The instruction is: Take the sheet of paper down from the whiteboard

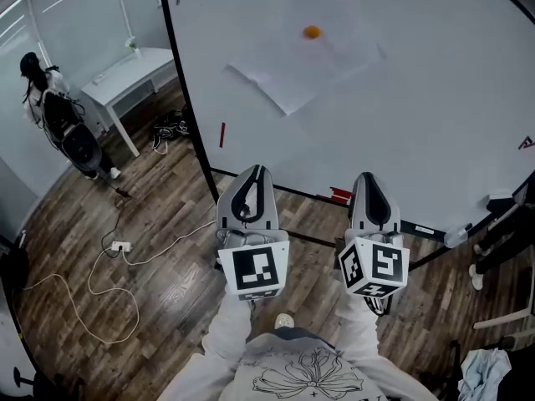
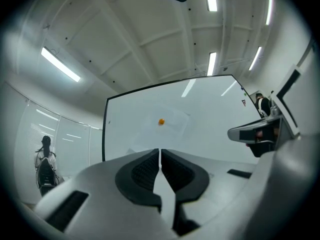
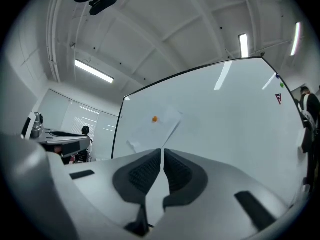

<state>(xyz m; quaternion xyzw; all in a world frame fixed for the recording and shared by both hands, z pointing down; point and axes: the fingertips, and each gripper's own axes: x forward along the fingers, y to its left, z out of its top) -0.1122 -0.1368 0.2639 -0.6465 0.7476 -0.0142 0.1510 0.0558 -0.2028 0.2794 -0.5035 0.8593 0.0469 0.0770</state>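
Observation:
A white sheet of paper (image 1: 301, 61) hangs tilted on the whiteboard (image 1: 435, 98), pinned near its top by a small orange magnet (image 1: 312, 32). My left gripper (image 1: 252, 176) and right gripper (image 1: 370, 182) are side by side below the sheet, both short of the board, both shut with nothing between the jaws. In the left gripper view the sheet (image 2: 165, 129) and magnet (image 2: 161, 121) show above my left gripper (image 2: 160, 156). In the right gripper view the paper (image 3: 150, 134) and magnet (image 3: 155, 118) lie up and left of my right gripper (image 3: 162, 156).
A person (image 1: 50, 98) stands at the far left beside a white desk (image 1: 125, 78). Cables and a power strip (image 1: 119, 246) lie on the wooden floor. A red marker (image 1: 340, 195) lies on the board's tray, and a red magnet (image 1: 221, 134) sits at its left edge.

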